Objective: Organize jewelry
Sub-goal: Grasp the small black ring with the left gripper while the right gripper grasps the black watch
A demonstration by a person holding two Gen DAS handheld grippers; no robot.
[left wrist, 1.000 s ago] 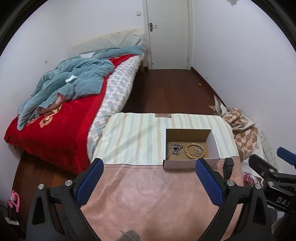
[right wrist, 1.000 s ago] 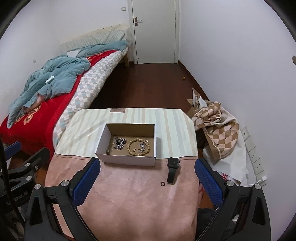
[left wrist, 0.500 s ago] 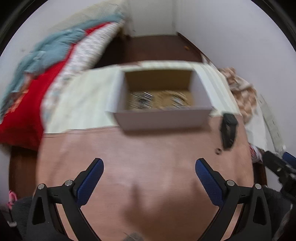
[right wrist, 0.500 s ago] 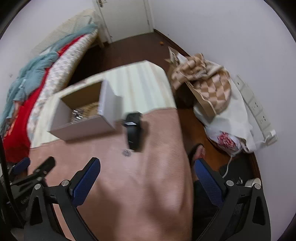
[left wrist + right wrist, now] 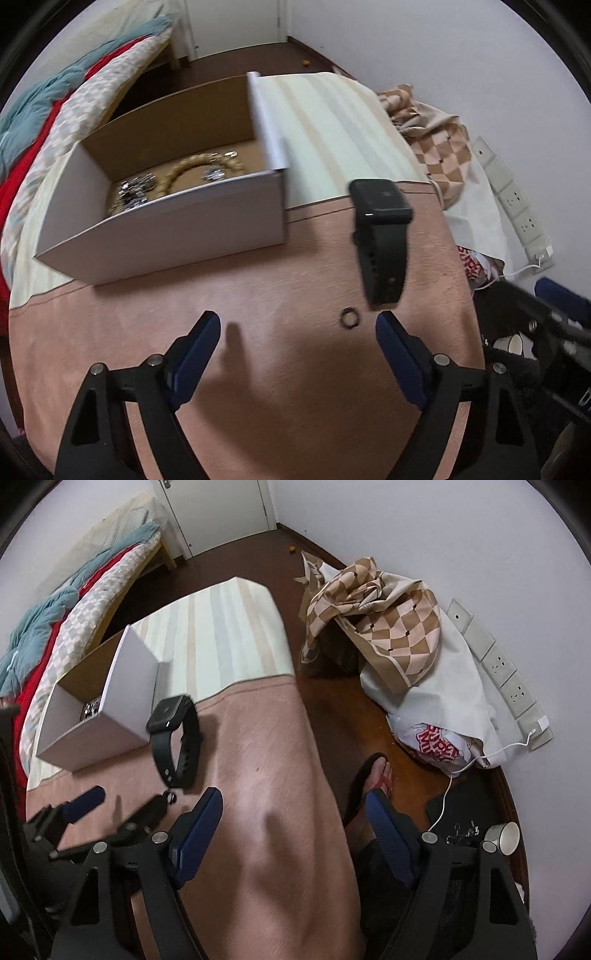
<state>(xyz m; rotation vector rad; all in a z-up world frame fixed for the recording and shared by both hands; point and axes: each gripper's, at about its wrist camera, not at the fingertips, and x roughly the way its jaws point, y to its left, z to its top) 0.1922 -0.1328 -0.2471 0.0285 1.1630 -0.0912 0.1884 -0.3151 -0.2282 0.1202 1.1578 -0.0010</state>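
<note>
Now down over the ring [image 5: 349,318], a small dark loop lying flat on the pink cloth [image 5: 258,369], just ahead of the left gripper [image 5: 297,334] and nearer its right finger than its left. Jaws spread wide and empty, so shift a touch rightward to centre the ring between the pads before closing. Keep clear of the watch [image 5: 380,240], lying with its strap end just beside the ring; catching the strap would likely drag both. Lower until the fingertips almost brush the cloth, since so thin a thing probably slips under pads held too high, then close slowly and evenly; soft cloth may bunch, so no pressing in hard. Lift straight up, then carry to the box [image 5: 166,229], open-topped and sitting well to the left of the watch, with beads [image 5: 192,168] and a silvery chain [image 5: 133,186] already inside. Clear the near wall before letting go, and release low over the box floor. Hold the right gripper [image 5: 293,814] back, likewise wide open and empty, off past the table's right edge over the floor, out of the left one's way.
</note>
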